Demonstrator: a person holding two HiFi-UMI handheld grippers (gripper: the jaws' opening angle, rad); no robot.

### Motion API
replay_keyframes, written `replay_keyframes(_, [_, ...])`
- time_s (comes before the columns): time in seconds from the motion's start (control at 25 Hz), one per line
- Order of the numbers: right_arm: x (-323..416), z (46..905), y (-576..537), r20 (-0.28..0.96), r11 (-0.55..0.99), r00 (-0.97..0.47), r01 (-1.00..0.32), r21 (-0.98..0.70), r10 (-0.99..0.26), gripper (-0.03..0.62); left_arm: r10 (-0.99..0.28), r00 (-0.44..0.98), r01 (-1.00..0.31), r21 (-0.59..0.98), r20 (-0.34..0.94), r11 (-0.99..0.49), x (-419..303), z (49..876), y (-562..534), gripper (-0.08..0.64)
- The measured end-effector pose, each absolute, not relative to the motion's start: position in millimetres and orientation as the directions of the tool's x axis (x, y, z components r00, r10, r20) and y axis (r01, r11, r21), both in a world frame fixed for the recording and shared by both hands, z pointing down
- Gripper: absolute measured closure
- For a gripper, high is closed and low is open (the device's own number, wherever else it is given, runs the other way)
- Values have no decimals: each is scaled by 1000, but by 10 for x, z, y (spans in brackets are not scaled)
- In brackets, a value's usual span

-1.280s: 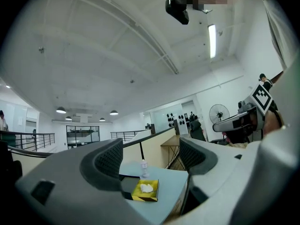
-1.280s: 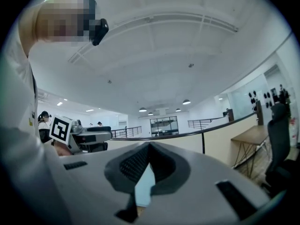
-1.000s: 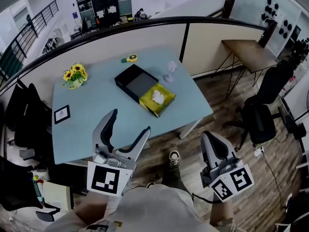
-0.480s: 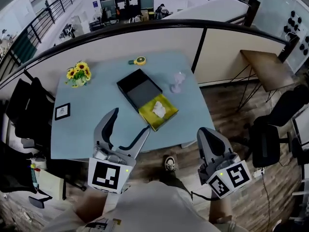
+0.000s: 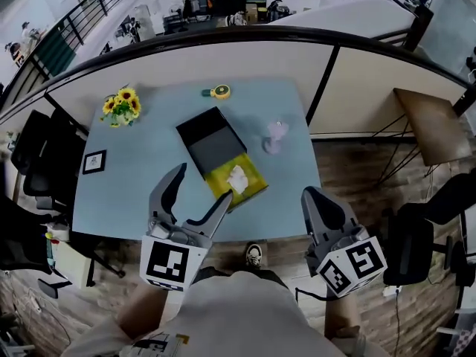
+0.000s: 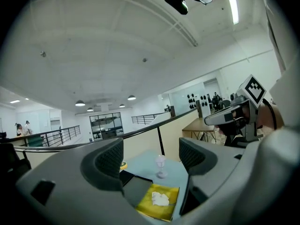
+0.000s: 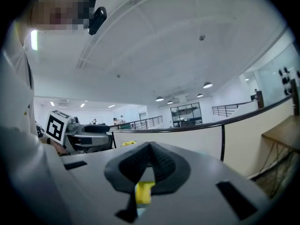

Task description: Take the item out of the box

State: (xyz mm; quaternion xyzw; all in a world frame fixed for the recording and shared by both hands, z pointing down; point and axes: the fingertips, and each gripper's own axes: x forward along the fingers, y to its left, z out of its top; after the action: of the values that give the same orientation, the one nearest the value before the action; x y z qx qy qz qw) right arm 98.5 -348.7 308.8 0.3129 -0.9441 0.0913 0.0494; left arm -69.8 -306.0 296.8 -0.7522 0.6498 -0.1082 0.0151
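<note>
A black open box (image 5: 210, 141) with a grey inside lies mid-table. A yellow tissue box (image 5: 238, 181) with white tissue on top rests at its near end; whether it overlaps the black box I cannot tell. My left gripper (image 5: 202, 186) is open and empty, held above the table's near edge just short of the yellow box. In the left gripper view the yellow box (image 6: 159, 201) and black box (image 6: 134, 185) show between the spread jaws of the left gripper (image 6: 152, 161). My right gripper (image 5: 310, 195) is shut and empty, off the table's near right; the right gripper (image 7: 149, 161) has its pads pressed together.
On the light blue table (image 5: 141, 177) stand sunflowers (image 5: 123, 104), a yellow tape measure (image 5: 218, 91), a small picture frame (image 5: 94, 161) and a clear glass (image 5: 276, 135). Black chairs (image 5: 33, 162) crowd the left side. A wooden side table (image 5: 433, 125) stands at the right.
The view has swung so the table sits more squarely ahead and nearer. Both grippers hold the same poses, the left open and the right shut.
</note>
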Motion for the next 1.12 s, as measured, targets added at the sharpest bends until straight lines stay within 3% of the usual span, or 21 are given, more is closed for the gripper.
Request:
replay_keyframes(0.52, [937,3308,-4178,184,815,-825,-561,-145,-535,589,-974,64,-984,-146,219,-97,-804,3305,-3523,183])
replay_keyframes(1.12, [525,3845,-4468,289,801,-810,-570,-185,-510,589,-923,97,-978,-135,372,-158,-1088,3986,-3941,183])
